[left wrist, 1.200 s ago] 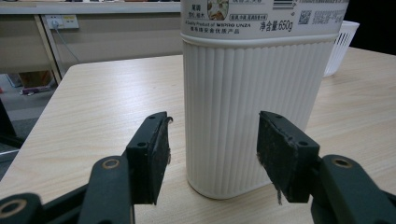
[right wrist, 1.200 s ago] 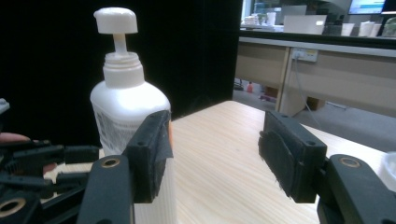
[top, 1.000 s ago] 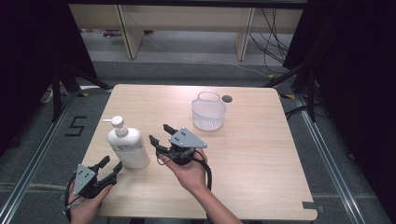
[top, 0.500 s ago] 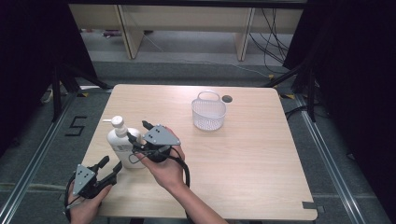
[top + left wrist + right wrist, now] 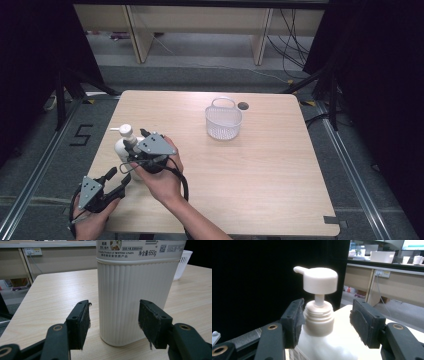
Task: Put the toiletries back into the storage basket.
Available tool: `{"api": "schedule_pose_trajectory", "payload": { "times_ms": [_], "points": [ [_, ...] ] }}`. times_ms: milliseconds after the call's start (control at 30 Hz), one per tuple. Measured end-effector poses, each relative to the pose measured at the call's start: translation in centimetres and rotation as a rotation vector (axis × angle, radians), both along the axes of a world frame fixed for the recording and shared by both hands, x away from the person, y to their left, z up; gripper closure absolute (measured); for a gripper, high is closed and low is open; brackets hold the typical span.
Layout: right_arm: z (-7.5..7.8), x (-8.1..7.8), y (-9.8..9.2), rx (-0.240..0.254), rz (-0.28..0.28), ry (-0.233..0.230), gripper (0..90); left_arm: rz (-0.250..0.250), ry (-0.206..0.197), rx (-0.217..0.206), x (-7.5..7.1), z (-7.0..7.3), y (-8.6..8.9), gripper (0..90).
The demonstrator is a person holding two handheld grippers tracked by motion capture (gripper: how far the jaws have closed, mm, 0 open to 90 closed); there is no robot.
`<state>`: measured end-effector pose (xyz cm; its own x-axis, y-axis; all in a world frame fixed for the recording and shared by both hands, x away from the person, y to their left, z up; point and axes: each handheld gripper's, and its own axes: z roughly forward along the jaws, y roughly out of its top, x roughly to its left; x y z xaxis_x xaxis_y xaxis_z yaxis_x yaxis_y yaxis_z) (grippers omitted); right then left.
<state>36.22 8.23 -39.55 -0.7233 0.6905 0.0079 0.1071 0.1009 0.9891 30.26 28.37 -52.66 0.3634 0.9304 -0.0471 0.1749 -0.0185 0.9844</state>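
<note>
A white ribbed pump bottle stands upright near the table's left edge. My right gripper reaches it from the right at neck height. In the right gripper view the bottle's threaded neck sits between the jaws of my right gripper, under the pump head. The jaws have just been closing a little. The left pad lies against the collar, while a gap remains at the right pad. My left gripper rests low near the front edge, open. Its jaws point at the bottle's base, which stands just beyond them.
A white plastic basket with a handle stands at the back middle of the wooden table, next to a round cable hole. The basket's rim shows behind the bottle in the left gripper view.
My right gripper has moved left across the table from the middle to the bottle's top. The left gripper has stayed where it was.
</note>
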Motion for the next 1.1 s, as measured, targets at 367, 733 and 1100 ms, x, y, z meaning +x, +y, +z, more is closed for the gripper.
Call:
{"api": "schedule_pose_trajectory", "payload": {
  "times_ms": [367,733,1100],
  "points": [
    [0.4,0.6,1.3,-0.004,-0.008,-0.001,46.8,-0.001,-0.002,-0.002,0.0,0.0,0.0,41.6],
    [0.8,0.9,1.9,-0.001,-0.021,-0.006,48.1,-0.001,0.001,-0.003,0.0,0.0,-0.1,41.5],
    [1.0,1.4,2.2,0.004,-0.023,0.013,53.2,-0.004,0.004,0.007,0.0,0.0,0.0,41.4]
  ]
}}
